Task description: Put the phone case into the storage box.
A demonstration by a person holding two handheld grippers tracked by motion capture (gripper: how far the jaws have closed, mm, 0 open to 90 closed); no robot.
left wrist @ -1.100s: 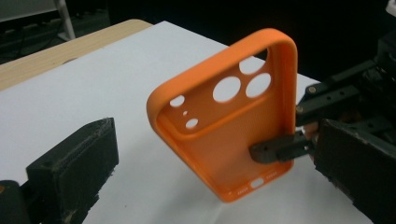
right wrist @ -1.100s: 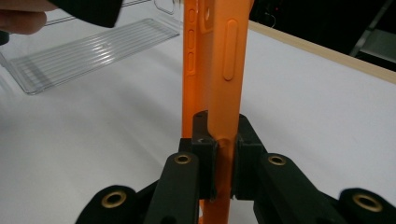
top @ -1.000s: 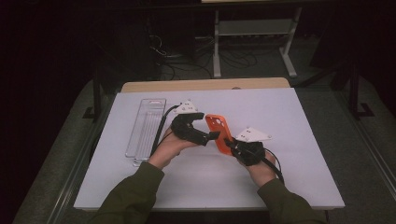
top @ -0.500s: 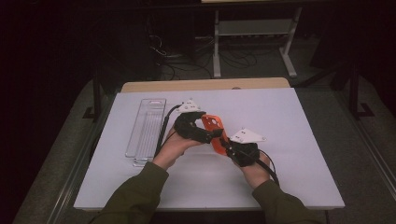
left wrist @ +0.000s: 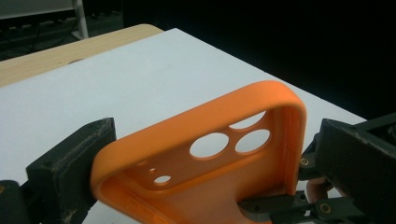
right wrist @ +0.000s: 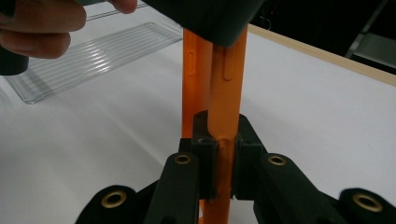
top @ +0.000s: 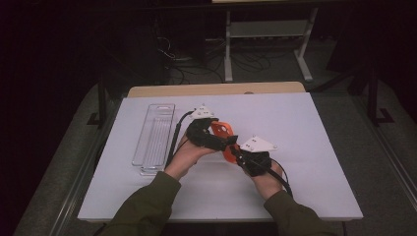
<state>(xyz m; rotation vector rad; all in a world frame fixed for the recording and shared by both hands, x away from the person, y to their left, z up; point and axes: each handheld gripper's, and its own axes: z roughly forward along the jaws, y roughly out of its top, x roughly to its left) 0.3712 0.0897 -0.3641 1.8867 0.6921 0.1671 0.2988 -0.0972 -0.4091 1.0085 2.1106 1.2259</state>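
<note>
Dark room, white worktop [top: 314, 147]. High view: we hold the orange phone case [top: 223, 137] mid-worktop, clear tray [top: 155, 137] toward its left edge. Left gripper [left wrist: 196, 154] jaws clamp the case's long sides. Right gripper [right wrist: 219, 168] pinches one edge; keep both grips firm. No writing readable.

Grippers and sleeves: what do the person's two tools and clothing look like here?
Both the left gripper and the right gripper are black, each topped by a grey three-cornered plate and trailing a black cable. The jaw links carry brass-coloured rivets. The sleeves are olive green.
</note>
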